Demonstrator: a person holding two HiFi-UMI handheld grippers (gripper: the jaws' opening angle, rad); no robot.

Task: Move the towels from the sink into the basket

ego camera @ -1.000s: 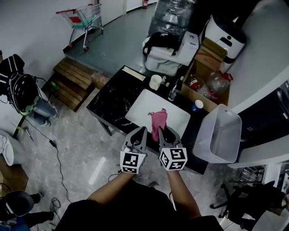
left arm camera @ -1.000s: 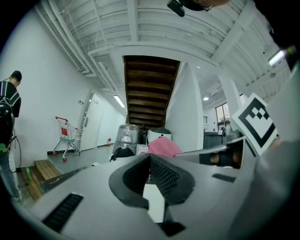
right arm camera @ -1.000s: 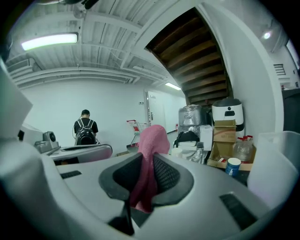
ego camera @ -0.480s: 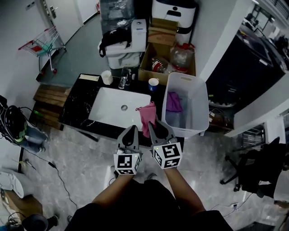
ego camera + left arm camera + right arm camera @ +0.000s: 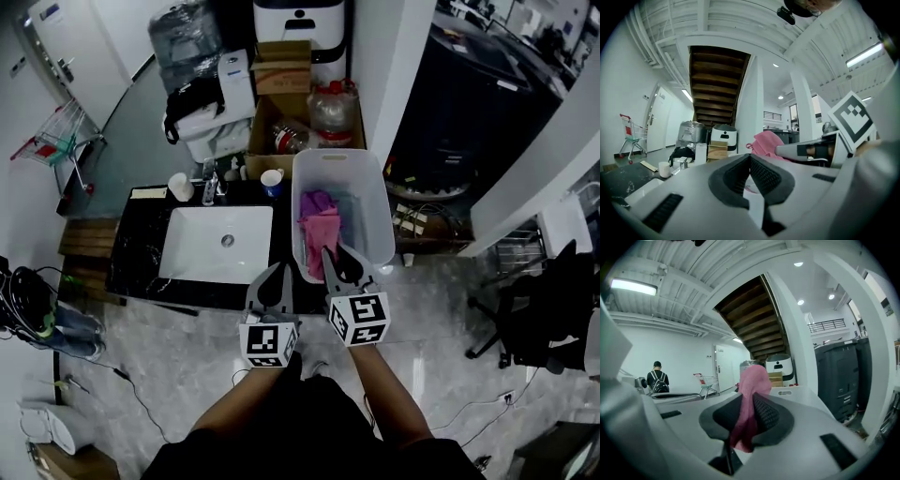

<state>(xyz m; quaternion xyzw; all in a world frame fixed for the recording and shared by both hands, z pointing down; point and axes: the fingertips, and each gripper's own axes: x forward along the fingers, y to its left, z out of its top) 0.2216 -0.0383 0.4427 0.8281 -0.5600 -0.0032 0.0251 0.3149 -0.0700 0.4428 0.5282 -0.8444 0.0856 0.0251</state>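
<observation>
Head view: my right gripper (image 5: 334, 260) hangs over the white basket (image 5: 377, 202), clamped on the pink towel (image 5: 322, 230); a purple towel (image 5: 313, 200) lies inside. The sink (image 5: 202, 255) sits just left of the basket. Both cubes carry black-and-white square markers; print on the cardboard box (image 5: 283, 54) is too small to read

Left gripper view: my left gripper (image 5: 750, 159) is closed on nothing

Right gripper view: the pink towel is pinched between my pads (image 5: 764, 413), with the basket rim beyond and a shopping cart (image 5: 706, 380) far off
</observation>
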